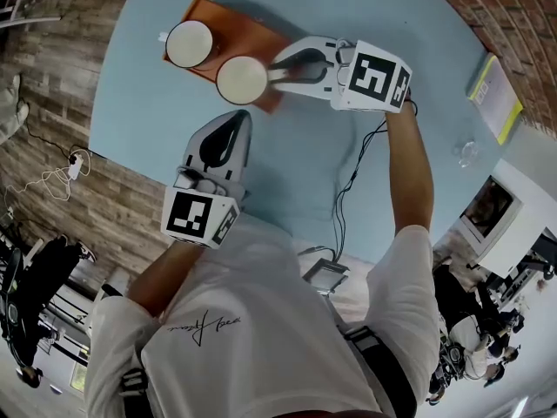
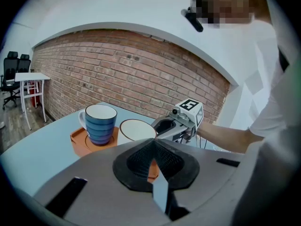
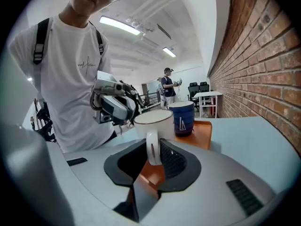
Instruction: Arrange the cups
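Over the smooth pale-blue table (image 1: 348, 77), nearest at 7 o'clock, the left gripper (image 1: 237, 122) was clenched tight and empty. The right gripper (image 1: 283, 70) clasped the loop handle of the glossy white cup (image 1: 241, 78) at the flat orange tray's (image 1: 252, 29) near edge. Farther, at 11 o'clock, the ribbed blue mug (image 1: 189, 43) stood upright on that tray.

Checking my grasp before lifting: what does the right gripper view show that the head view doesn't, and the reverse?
Right gripper view only: the white cup's handle sits between the right gripper's fingers. Head view only: both cups' insides, apparently empty, and the right gripper's marker cube. Both: blue cup, orange tray, left gripper, table.
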A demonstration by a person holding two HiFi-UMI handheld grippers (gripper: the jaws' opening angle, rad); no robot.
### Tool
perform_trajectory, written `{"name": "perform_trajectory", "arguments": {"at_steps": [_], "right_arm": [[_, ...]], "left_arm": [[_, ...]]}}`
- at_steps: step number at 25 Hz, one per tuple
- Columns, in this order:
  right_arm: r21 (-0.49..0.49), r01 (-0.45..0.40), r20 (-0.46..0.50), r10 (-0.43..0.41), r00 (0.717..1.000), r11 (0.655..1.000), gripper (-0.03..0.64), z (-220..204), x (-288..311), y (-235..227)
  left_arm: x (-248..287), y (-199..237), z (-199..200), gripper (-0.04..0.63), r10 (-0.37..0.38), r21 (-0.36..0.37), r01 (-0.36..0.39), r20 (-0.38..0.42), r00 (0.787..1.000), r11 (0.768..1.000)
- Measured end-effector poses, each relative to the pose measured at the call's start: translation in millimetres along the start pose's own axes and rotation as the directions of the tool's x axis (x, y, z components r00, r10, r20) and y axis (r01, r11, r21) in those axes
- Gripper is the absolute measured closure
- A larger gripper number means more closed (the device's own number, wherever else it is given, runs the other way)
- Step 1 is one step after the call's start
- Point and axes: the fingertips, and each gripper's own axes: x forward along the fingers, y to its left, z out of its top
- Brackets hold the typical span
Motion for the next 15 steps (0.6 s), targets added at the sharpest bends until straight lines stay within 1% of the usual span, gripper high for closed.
{"name": "perform_trajectory", "arguments": {"at_steps": [6, 11, 15], "right_arm": [[0.031, 0.097, 0.050, -0.099, 0.994, 0.995, 0.546, 2.5, -2.1, -2.9], [-0.009, 0.167, 0.037, -0.166, 0.985, 0.986, 0.549, 4.0, 0.9, 3.2], [0.003, 0.207, 0.046, -0.207, 0.977, 0.978, 0.549, 3.0, -1.4, 6.5]], "left_arm": [[-2.4, 2.6, 0.1, 0.587, 0.010, 0.002, -0.010, 0.004, 1.000, 1.000], [-7.5, 3.8, -1.5, 0.588, 0.013, 0.006, -0.013, 0.008, 1.000, 1.000], [-11.5, 3.3, -3.2, 0.587, 0.010, -0.002, -0.010, 0.010, 1.000, 1.000]]}}
